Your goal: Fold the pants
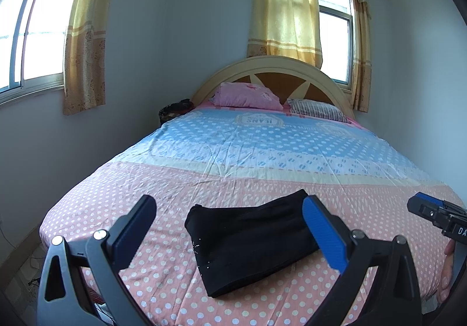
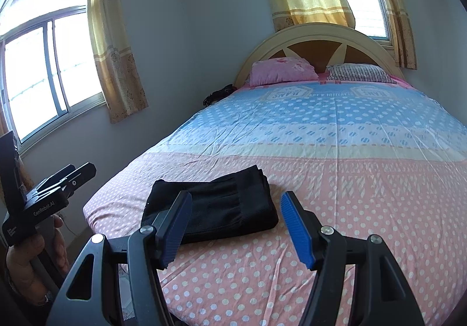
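Pants lie folded near the bed's foot edge.

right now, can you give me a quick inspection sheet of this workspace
surface: bed with a dotted pink and blue sheet, slightly creased
job's things: black pants lie folded in a compact stack near the foot
clutter: dark bundle beside the bed's head
grippers: left gripper and right gripper both open, fingers apart, holding nothing
cables: thin cord on the floor
surroundings: pink pillow, striped pillow, curtains, windows
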Demonstrator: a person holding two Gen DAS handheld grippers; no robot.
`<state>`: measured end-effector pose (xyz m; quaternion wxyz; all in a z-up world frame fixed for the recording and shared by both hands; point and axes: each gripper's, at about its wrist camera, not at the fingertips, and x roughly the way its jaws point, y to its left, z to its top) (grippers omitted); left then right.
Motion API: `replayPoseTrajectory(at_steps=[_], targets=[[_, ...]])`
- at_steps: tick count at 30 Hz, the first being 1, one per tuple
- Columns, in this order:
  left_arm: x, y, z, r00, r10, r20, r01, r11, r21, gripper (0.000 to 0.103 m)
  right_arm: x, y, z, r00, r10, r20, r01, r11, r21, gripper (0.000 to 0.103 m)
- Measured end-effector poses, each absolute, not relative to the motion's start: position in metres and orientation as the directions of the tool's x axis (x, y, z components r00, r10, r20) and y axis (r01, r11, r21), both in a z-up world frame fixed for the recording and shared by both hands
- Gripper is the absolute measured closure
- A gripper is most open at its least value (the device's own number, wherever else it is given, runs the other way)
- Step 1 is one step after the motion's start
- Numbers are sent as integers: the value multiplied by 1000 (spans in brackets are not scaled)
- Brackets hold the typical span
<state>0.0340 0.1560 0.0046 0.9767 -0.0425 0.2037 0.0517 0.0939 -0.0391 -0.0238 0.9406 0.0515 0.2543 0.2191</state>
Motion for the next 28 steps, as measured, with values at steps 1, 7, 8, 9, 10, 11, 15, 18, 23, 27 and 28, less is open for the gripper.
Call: replayPoseTrajectory(at_steps=[1, 7, 8, 9, 10, 11, 15, 18, 23, 27, 28], targets=[[34, 155, 5, 912, 84, -401, -117, 991, -59, 0, 93, -39, -23, 775, 437, -456, -386, 899, 206, 38], [31, 152, 10, 920, 82, -384, -113, 992, -58, 0, 89, -38, -20, 781, 437, -447, -393, 899, 192, 38], [30, 151, 12, 923, 86, -375, -116, 992, -57, 0, 88, -38, -20, 781, 437, -446, -394, 899, 190, 38], [30, 151, 12, 924, 93, -370, -122, 991, -56, 0, 88, -38, -20, 781, 437, -447, -395, 899, 188, 38], [29, 150, 14, 926, 101, -364, -130, 990, -55, 0, 88, -37, -20, 781, 436, -447, -396, 899, 185, 38], [29, 150, 15, 927, 102, -362, -131, 990, -57, 0, 88, -36, -20, 781, 436, -447, -397, 899, 183, 38], [27, 149, 16, 933, 102, -344, -131, 990, -61, 0, 86, -35, -21, 783, 435, -446, -398, 900, 179, 38], [28, 148, 16, 934, 109, -340, -136, 989, -54, 0, 86, -35, -23, 781, 432, -451, -396, 901, 177, 38], [33, 149, 11, 924, 125, -361, -154, 987, -54, 0, 87, -37, -26, 776, 430, -462, -394, 902, 177, 38], [33, 150, 5, 921, 124, -368, -155, 986, -55, 0, 86, -39, -28, 777, 423, -466, -390, 905, 172, 38], [34, 150, 3, 919, 125, -374, -155, 986, -53, 0, 85, -41, -29, 778, 421, -467, -387, 906, 172, 38]])
